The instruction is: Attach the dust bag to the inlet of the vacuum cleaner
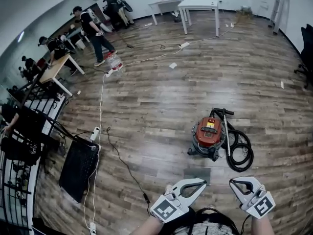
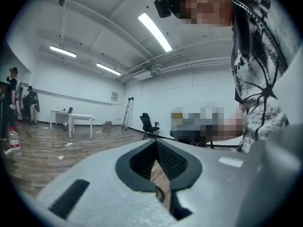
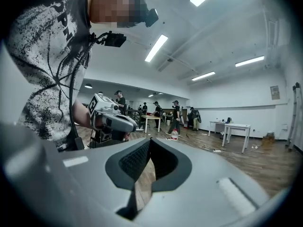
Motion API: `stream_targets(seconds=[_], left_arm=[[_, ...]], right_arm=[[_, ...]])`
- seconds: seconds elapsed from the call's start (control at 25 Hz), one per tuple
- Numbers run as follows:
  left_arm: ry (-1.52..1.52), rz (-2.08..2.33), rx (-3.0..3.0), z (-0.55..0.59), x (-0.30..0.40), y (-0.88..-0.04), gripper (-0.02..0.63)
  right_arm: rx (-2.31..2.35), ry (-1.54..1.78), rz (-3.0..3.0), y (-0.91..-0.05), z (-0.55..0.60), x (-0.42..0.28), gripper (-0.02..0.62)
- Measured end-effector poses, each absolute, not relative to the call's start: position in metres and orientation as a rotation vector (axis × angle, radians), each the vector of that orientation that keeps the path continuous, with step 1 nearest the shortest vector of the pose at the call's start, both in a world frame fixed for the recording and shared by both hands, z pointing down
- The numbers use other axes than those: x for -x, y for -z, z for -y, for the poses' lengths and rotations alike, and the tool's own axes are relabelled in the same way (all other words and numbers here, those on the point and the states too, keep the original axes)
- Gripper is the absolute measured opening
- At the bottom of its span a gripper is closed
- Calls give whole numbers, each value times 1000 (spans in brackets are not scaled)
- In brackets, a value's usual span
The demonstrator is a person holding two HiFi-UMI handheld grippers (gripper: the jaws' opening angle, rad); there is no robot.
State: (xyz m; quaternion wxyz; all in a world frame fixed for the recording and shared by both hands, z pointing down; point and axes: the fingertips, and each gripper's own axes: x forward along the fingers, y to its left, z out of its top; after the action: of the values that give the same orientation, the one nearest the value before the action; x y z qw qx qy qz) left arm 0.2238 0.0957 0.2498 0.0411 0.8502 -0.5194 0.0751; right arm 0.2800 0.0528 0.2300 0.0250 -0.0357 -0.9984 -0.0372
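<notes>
Two grippers, both empty, each with its jaws pressed together. The left gripper (image 1: 203,182) and right gripper (image 1: 233,182) are held low in front of the person, tips angled toward each other, and neither gripper view shows anything between the pads. The vacuum cleaner (image 1: 209,132), a red-topped canister, stands on the wood floor (image 1: 146,106) at the person's 12 o'clock, near both grippers but apart from them. Its black hose (image 1: 240,153) lies coiled at the canister's 3 to 4 o'clock. A flat dark grey rectangle (image 1: 197,174) lies on the floor at the canister's 6 o'clock, just beyond the left gripper's tip. It may be the dust bag; I cannot tell from here. The inlet is not made out. Judgement: the step in hand is the approach, before any pick-up, with no bag held and nothing attached. The next move calls for opening one pair of jaws, lowering to the flat piece and taking it by an edge. A thin piece lying flat on the boards will likely be awkward to pinch.
</notes>
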Motion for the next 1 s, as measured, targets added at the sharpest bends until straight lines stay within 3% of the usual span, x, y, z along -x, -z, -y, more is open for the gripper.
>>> stream_targets(seconds=[0.24,0.56,0.76,0.88,1.0], left_arm=[[123,1703,-2559,-106,-195,-208,3],[-5,1577,-2552,-91,-127,-240,3],[-370,1371,-2595,-78,-114,-330,3],[-306,1333,-2568,-67,-118,-390,3],[-415,1284,-2586,-56,-118,-466,3]], right_arm=[[74,167,3156,-215,-72,-257,6],[52,221,2691,-302,-78,-230,6],[73,161,2650,-390,-63,-210,6],[121,105,2573,-473,-64,-207,6],[169,65,2491,-567,-65,-206,46]])
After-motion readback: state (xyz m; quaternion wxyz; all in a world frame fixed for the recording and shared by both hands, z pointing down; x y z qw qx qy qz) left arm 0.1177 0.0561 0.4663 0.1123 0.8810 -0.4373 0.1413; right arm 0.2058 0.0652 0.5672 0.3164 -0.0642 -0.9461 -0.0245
